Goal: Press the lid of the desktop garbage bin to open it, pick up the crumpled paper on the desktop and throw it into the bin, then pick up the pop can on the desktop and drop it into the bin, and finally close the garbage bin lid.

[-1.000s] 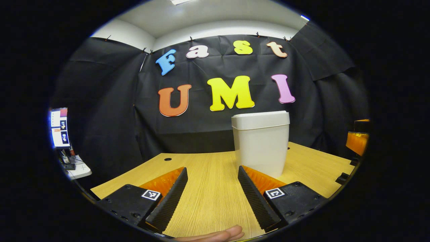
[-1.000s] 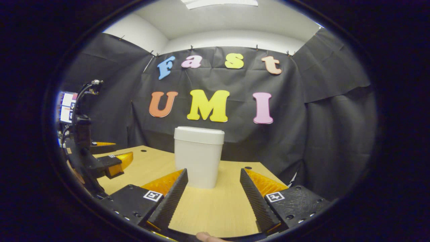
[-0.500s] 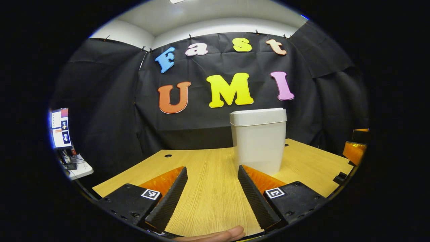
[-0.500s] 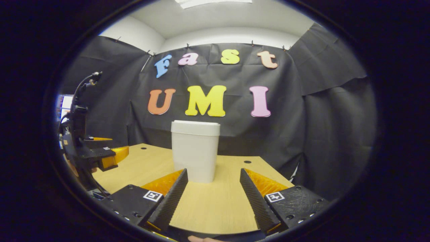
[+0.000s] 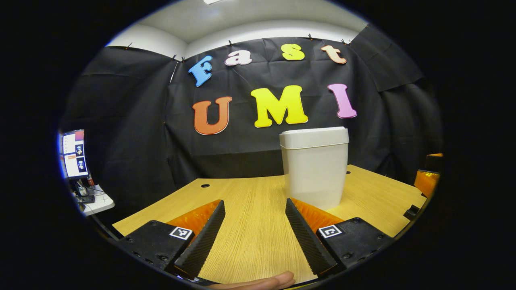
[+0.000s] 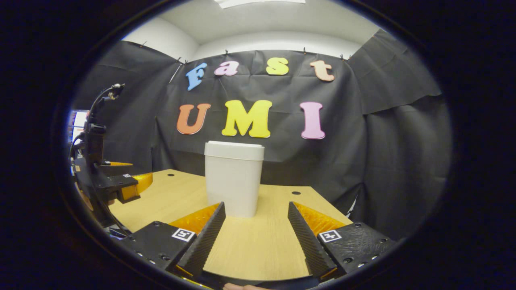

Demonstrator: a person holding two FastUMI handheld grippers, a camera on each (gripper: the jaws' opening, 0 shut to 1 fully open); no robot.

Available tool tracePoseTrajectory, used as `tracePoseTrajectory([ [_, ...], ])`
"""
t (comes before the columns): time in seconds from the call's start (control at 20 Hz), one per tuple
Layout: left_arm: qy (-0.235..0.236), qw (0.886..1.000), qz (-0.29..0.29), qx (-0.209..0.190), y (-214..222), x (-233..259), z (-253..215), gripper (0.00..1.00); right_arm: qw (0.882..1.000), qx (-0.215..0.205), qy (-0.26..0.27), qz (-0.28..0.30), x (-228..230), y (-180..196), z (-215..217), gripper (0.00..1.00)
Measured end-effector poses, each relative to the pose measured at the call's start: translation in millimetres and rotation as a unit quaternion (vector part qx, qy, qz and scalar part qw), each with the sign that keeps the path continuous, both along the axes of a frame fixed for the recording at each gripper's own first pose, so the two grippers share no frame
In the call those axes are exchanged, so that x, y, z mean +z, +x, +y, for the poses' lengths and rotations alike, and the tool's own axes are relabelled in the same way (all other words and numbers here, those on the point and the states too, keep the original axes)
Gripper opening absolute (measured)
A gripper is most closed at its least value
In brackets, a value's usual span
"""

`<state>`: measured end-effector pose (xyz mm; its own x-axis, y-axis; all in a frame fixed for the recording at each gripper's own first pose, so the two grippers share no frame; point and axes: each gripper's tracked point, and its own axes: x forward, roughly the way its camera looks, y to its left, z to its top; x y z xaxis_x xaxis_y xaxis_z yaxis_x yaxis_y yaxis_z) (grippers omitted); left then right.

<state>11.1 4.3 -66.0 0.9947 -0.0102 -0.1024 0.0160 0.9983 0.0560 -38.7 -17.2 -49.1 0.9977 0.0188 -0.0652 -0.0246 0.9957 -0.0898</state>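
Garbage bin (image 5: 314,169), white and plain, stands upright on the wooden desktop (image 5: 250,225) with its lid (image 5: 314,138) down flat and flush on the body. In my left gripper view it sits ahead and a little to the right, its base just past the tip of my right-hand finger (image 5: 308,237), which covers the bin's lower left corner. In my right gripper view the same bin (image 6: 234,183) stands ahead and slightly left of centre, near the far part of the desk (image 6: 258,245), its lower edge partly behind one of my fingers (image 6: 201,241).

My left gripper (image 5: 254,235) is spread wide with nothing but bare wood between the fingers. My right gripper (image 6: 254,239) is likewise spread apart and holding nothing.

From the right gripper view I can see my left gripper (image 6: 121,187) off at the left edge, over the desk's left side and well apart from the bin; how its jaws stand I cannot make out from there. A fingertip (image 5: 266,281) of my hand is cut off at the bottom of the left gripper view. A lit monitor (image 5: 73,154) sits at the far left, too small to make out.
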Motion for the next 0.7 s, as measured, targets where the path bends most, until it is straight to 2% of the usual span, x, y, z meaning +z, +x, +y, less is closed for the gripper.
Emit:
tracePoseTrajectory([
  [0.1, 0.001, 1.0, 0.001, -0.002, -1.5, 0.4, -0.7, 0.97, 1.0, -0.005, -0.009, -0.003, 0.1, -0.3, -1.9, 0.98],
  [0.2, 0.002, 1.0, -0.001, -0.003, -0.8, 0.5, -1.6, 0.97, 1.0, -0.009, -0.018, -0.004, -0.8, 0.8, -1.9, 0.93],
  [0.3, 0.004, 1.0, 0.0, -0.006, -0.1, -0.3, -4.2, 0.97, 1.0, -0.007, -0.02, -0.002, -2.9, 0.4, -0.1, 0.98],
  [0.35, 0.003, 1.0, 0.002, -0.006, 0.8, -2.5, -4.0, 0.97, 1.0, -0.003, -0.018, 0.001, -4.1, 0.0, 2.3, 0.95],
  [0.7, 0.005, 1.0, 0.007, -0.004, -0.2, -3.9, -5.4, 0.97, 1.0, -0.002, -0.021, 0.007, -7.6, 1.4, 2.3, 0.95],
])
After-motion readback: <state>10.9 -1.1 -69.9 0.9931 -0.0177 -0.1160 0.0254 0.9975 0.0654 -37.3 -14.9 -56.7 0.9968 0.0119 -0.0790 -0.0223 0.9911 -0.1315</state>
